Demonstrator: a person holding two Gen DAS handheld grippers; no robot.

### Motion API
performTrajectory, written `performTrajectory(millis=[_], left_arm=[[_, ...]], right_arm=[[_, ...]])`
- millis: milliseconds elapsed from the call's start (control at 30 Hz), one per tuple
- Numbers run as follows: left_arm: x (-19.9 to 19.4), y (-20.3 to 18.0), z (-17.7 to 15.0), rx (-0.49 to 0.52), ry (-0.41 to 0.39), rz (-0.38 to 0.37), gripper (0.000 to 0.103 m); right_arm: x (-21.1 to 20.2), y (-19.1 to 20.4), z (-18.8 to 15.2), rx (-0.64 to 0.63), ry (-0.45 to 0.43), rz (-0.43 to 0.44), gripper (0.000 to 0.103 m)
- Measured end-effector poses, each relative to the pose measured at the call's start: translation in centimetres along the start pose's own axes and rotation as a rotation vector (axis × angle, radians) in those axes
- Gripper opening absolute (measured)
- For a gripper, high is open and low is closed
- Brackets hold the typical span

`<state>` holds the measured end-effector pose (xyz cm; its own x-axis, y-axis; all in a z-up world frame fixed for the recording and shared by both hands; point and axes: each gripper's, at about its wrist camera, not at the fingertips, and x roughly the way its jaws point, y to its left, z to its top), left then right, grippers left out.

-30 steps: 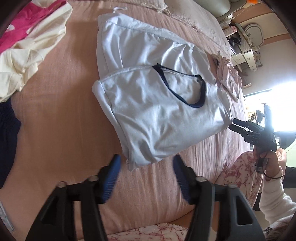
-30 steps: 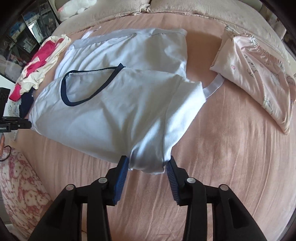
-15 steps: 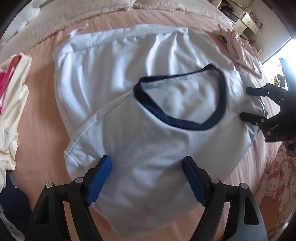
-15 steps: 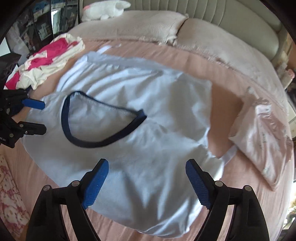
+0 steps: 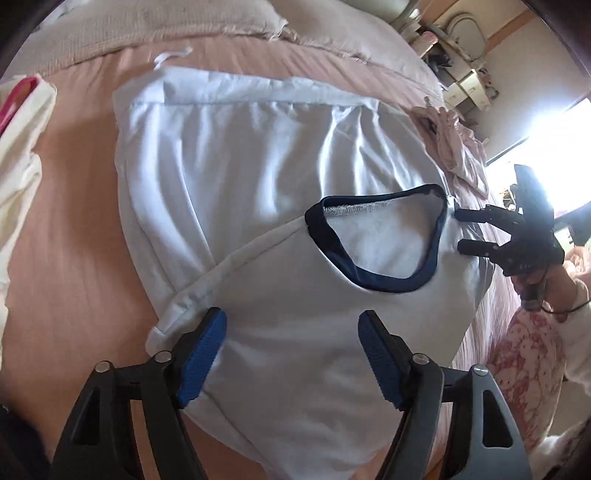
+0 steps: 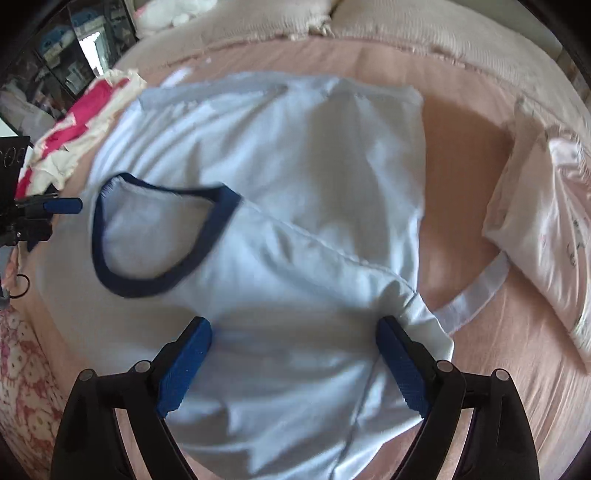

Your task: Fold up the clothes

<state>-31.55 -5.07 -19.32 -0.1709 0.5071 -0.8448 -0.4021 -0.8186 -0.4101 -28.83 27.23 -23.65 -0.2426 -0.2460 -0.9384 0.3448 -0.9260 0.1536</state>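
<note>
A white T-shirt (image 5: 258,184) (image 6: 295,166) with a navy collar (image 5: 384,282) (image 6: 129,288) lies partly folded on the pink bed (image 5: 74,258). My left gripper (image 5: 291,325) hangs low over the shirt's left shoulder fold. Its jaws are closing and straddle flat fabric without pinching it. My right gripper (image 6: 293,325) stands over the other shoulder by the sleeve. Its jaws are opening wide, with cloth lying loose beneath them. Each view also catches the other gripper beside the collar: the right gripper (image 5: 460,229) and the left gripper (image 6: 55,221).
A folded pale pink garment (image 6: 546,221) (image 5: 458,155) lies to the right of the shirt. A cream and pink pile of clothes (image 6: 81,122) (image 5: 18,147) sits at the left. Beige pillows (image 6: 406,22) line the back. A person's patterned sleeve (image 5: 528,354) is at the bed's edge.
The right gripper let go of the shirt's near corner and opened wide. Both grippers moved in over the shirt and came lower. The left jaws narrowed slightly.
</note>
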Motion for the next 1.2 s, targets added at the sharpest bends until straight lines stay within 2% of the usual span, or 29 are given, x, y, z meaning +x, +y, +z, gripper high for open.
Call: performTrajectory(millis=[100,167,233,300,400,500,600,700,767,800,833,900,1000,1100,1200], left_arm=[[-2.3,1.4,0.6,-0.044,-0.091,0.089,0.072],[-2.7,2.9,2.0,-0.095,-0.147,0.111,0.072],[-2.1,4.9,4.0,-0.169,-0.185,0.131,0.072],[-0.8,7.0,6.1,-0.251,-0.189,0.15,0.072],[0.9,9.3,8.0,-0.328,-0.185,0.141,0.072],[2.0,9.4,9.1,-0.322,-0.201,0.162,0.072],[3.0,8.7,9.8,-0.269,-0.23,0.203,0.072],[3.7,8.4,10.4,-0.241,-0.243,0.187,0.071],[3.8,8.4,10.7,-0.237,-0.242,0.156,0.061],[3.9,8.3,10.9,-0.236,-0.235,0.141,0.036],[3.8,8.3,11.1,-0.234,-0.225,0.13,0.012],[3.7,8.0,11.4,-0.223,-0.206,0.113,0.012],[2.0,6.5,11.4,-0.176,-0.233,0.102,0.012],[-0.9,4.0,10.5,-0.075,-0.285,0.106,0.012],[-3.0,0.2,8.4,0.098,-0.276,0.196,0.012]], right_arm=[[-1.8,-1.2,-0.6,0.001,-0.027,-0.016,0.089],[-3.2,-2.3,0.2,0.054,-0.1,0.005,0.09],[-3.9,-3.8,2.3,0.13,-0.169,0.035,0.09],[-3.2,-5.1,5.2,0.185,-0.196,0.035,0.09],[-1.1,-5.9,9.5,0.149,-0.202,-0.008,0.09],[0.7,-7.8,12.3,0.172,-0.19,-0.023,0.09],[2.1,-10.4,13.8,0.267,-0.169,0.032,0.09],[3.2,-11.6,14.9,0.327,-0.17,0.114,0.09],[3.9,-11.2,15.8,0.32,-0.17,0.163,0.089],[4.2,-11.0,16.2,0.315,-0.17,0.186,0.083],[4.2,-10.7,16.5,0.304,-0.176,0.169,0.074],[4.2,-10.7,16.8,0.316,-0.172,0.189,0.001],[3.4,-10.3,16.9,0.275,-0.187,0.219,0.002],[0.5,-9.7,15.6,0.243,-0.243,0.259,0.002],[-3.3,-9.1,13.4,0.218,-0.326,0.31,0.002]])
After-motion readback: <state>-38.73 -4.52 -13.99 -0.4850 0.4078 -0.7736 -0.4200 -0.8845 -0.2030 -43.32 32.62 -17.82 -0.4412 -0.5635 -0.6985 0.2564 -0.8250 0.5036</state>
